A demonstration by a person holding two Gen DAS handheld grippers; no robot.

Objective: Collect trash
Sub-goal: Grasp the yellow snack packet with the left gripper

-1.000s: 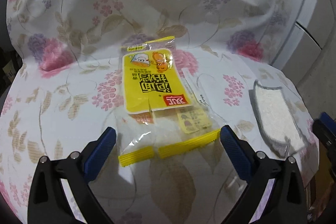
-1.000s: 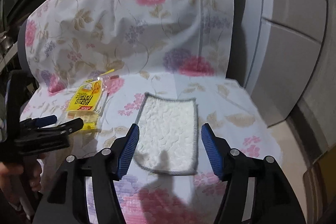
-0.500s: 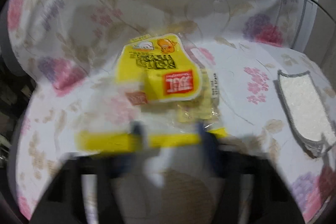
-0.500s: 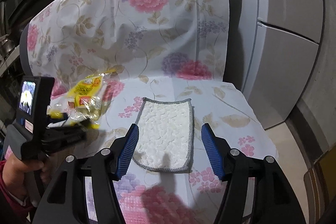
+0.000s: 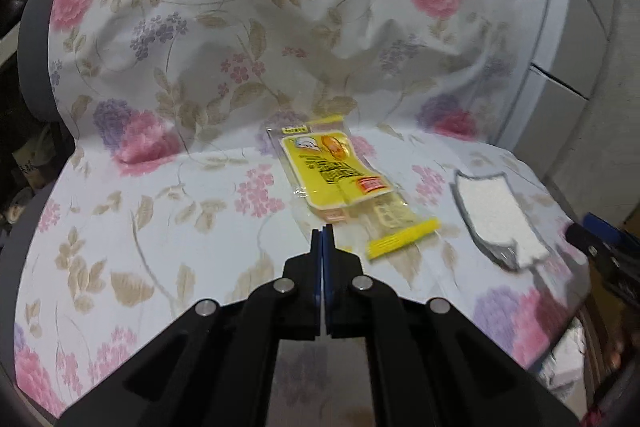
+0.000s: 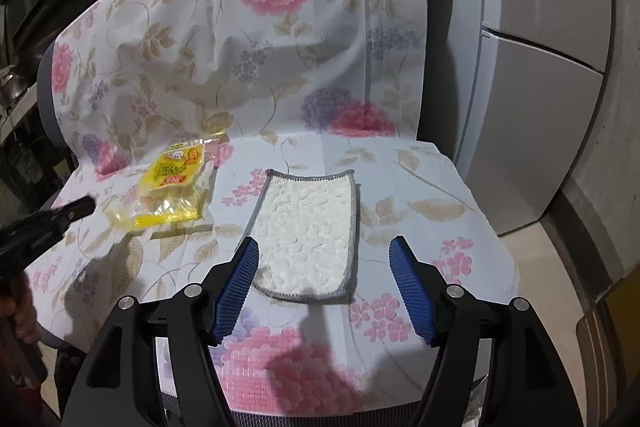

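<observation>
Two grippers hover over a chair draped in floral cloth [image 5: 168, 211]. Left gripper [image 5: 322, 233] is clenched on nothing — its jaws have just snapped closed, and the wrapper [image 5: 340, 183] lies on the seat just beyond them. Better to reopen, straddle the yellow sealed edge, then pinch. Right gripper [image 6: 324, 259] stands released over a white rag [image 6: 306, 227]. Grey cabinets [image 6: 540, 75] stand behind.

White fluffy rectangular cloth with grey stitched edging [image 6: 306, 231], flat on seat of chair draped in floral pink-and-purple sheet [image 6: 280, 59]. Grey cabinet doors [image 6: 540, 67] behind, right.
</observation>
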